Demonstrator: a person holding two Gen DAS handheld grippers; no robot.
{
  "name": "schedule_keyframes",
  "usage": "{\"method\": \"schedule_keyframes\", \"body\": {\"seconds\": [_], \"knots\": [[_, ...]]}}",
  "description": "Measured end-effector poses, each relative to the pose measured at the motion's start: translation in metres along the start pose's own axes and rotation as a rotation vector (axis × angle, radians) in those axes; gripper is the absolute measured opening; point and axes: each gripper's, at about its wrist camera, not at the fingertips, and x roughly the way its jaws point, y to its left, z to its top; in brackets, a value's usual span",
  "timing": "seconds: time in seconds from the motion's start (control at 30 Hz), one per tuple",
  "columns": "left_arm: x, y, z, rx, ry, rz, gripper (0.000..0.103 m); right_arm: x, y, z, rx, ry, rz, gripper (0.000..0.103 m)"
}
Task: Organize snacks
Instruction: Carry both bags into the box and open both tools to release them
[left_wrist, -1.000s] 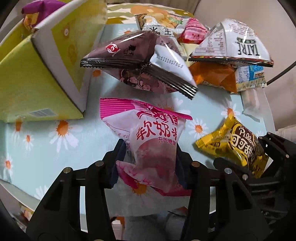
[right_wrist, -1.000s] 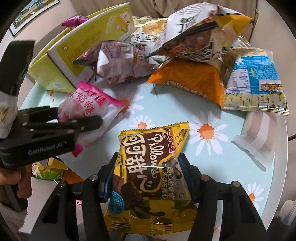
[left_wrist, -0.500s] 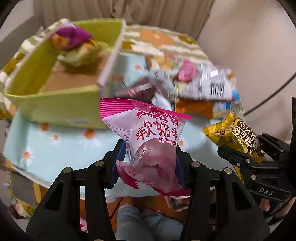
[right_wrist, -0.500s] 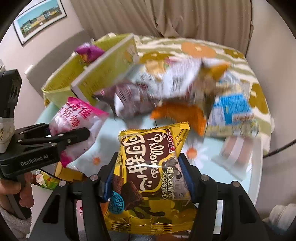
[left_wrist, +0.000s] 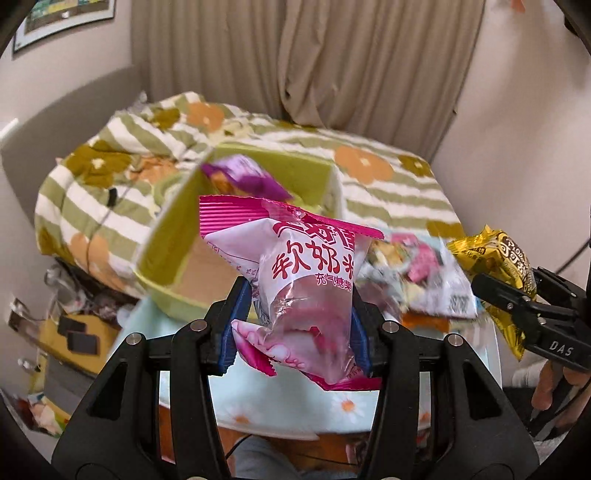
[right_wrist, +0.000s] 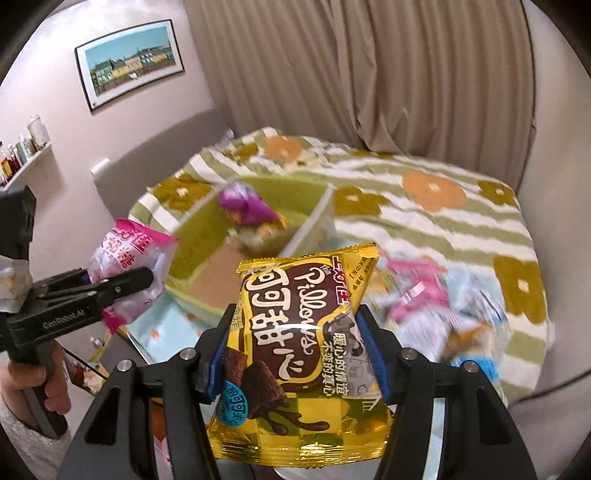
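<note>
Left gripper (left_wrist: 295, 325) fingers clamp the pink bag (left_wrist: 303, 291); right gripper (right_wrist: 295, 358) fingers clamp the yellow bag (right_wrist: 303, 354). Both hang above the surface, near the green box (right_wrist: 199, 236), probably their destination.

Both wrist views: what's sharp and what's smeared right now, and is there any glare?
Left wrist view: pink packet in the left hand-held gripper is sharp; green box and snack pile are motion-blurred. Right wrist view: yellow packet in the right hand-held gripper is crisp with foil glare low down; the pile is smeared. Fisheye bends both edges.
</note>
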Motion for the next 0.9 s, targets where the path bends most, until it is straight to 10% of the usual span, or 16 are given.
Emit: {"method": "schedule_keyframes", "body": {"seconds": [0.67,0.8,0.9], "knots": [[0.18,0.116,0.092,-0.023,0.252,-0.077,0.047,0.168,0.057,0.103,0.138,0.123,-0.027,0.057],[0.203,0.118,0.087,0.017,0.288,-0.071,0.103,0.192,0.055,0.099,0.186,0.162,-0.054,0.057],[0.205,0.12,0.086,0.045,0.288,-0.084,0.103,0.202,0.057,0.095,0.207,0.187,-0.067,0.057]]}}
